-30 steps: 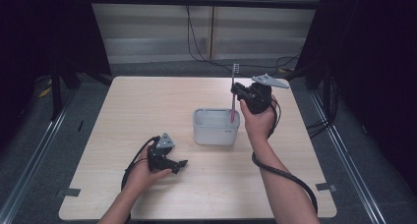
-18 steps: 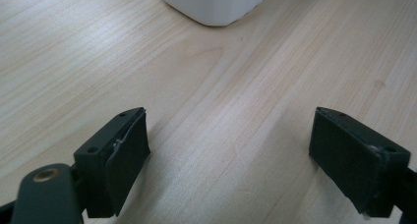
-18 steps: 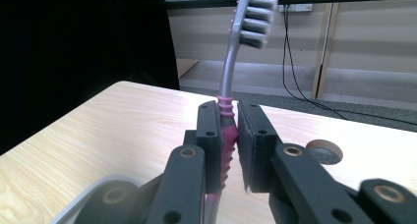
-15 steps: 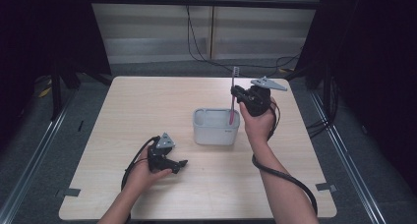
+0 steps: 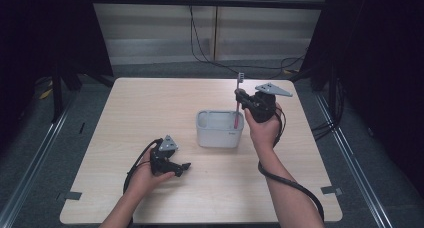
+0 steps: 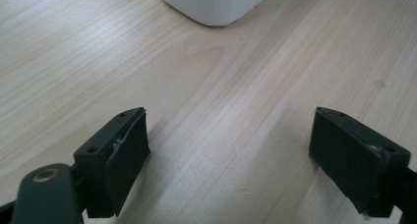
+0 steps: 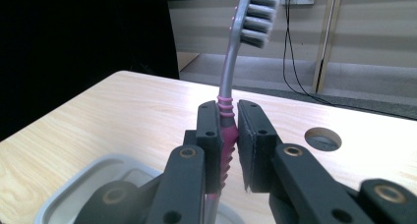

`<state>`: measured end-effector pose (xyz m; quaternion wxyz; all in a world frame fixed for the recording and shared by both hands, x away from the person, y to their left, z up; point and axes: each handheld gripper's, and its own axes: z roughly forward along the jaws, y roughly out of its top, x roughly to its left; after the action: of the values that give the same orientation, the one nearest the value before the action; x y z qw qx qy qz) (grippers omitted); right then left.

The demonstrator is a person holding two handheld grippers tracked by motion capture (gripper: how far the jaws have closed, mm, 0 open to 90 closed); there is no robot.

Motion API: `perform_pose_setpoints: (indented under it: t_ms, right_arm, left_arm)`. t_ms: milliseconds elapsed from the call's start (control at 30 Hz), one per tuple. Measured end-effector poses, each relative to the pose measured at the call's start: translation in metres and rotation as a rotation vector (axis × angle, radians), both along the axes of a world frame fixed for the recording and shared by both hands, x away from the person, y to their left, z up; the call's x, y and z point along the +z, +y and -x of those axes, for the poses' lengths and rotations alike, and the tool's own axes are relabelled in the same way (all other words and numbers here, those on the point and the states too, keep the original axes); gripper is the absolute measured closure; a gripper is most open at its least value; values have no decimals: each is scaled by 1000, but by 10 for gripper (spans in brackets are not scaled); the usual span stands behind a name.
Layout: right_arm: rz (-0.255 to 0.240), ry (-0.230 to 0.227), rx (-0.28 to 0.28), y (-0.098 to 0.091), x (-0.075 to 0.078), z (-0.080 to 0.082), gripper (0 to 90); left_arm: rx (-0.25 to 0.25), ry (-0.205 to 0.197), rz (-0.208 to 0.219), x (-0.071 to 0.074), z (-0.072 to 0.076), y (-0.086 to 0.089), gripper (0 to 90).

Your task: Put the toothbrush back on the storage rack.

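One toothbrush (image 7: 227, 121) upright, clamped in right hand-held gripper (image 7: 229, 135), over white container (image 5: 220, 129)

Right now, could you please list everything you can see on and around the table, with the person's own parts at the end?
Table: one, light wood, centre, with a round hole near its far edge.
Container: one, white-grey, open-topped, mid-table.
Toothbrush: one, grey with pink grip, upright, bristles up, lower end in the container.
Wall cables: several, black, behind the table.
Left gripper: one, black, open, low over bare table, near side.
Right gripper: one, black, shut on the toothbrush handle, beside the container.
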<state>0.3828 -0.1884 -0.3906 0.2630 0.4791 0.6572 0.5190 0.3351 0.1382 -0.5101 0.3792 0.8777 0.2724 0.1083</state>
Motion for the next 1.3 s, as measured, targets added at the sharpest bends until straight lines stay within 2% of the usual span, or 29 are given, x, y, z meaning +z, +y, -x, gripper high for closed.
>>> perform_pose_setpoints:
  t_ms: [267,1300]
  right_arm:
    - [4,10,-3,-5,-6,7,805]
    - [12,27,57,-7,-23,24,805]
  left_arm:
    - [1,5,4,0,0,0,146]
    - [-2,5,4,0,0,0,147]
